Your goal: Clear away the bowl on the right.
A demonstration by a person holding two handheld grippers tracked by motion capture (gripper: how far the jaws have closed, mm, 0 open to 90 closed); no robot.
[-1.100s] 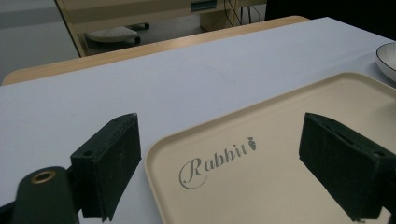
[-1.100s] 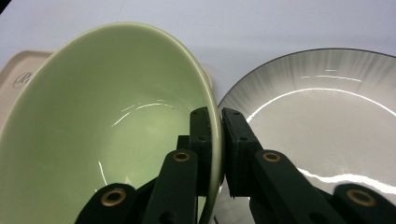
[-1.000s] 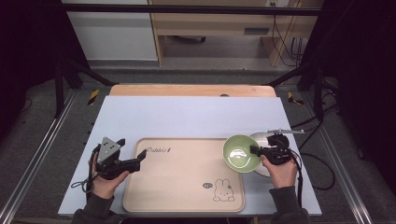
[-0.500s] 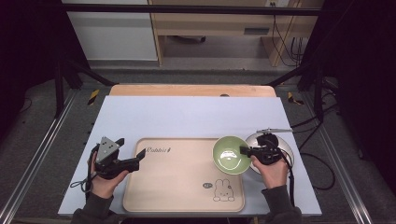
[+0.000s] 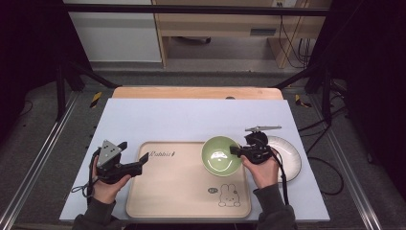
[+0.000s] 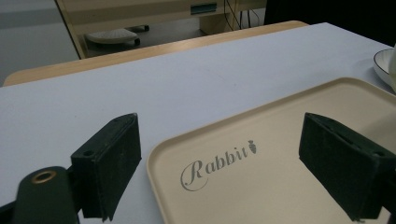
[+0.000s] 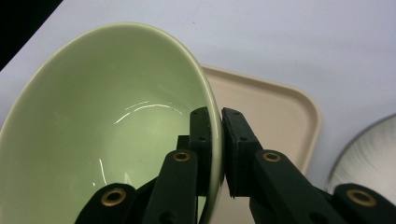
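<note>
Green bowl carried over the tray

The right gripper [image 5: 238, 150] pinches the rim of the green bowl [image 5: 220, 155] — held above the right part of the beige tray [image 5: 182, 191], left of the white plate [image 5: 287, 155]. The left gripper [image 5: 139, 165] rests with jaws spread wide at the tray's near-left corner — empty.

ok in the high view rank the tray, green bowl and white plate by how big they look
1. tray, by far the largest.
2. white plate, though the right hand hides part of it.
3. green bowl, a little smaller; it sits close to the plate in size, so that order is unsure.
</note>
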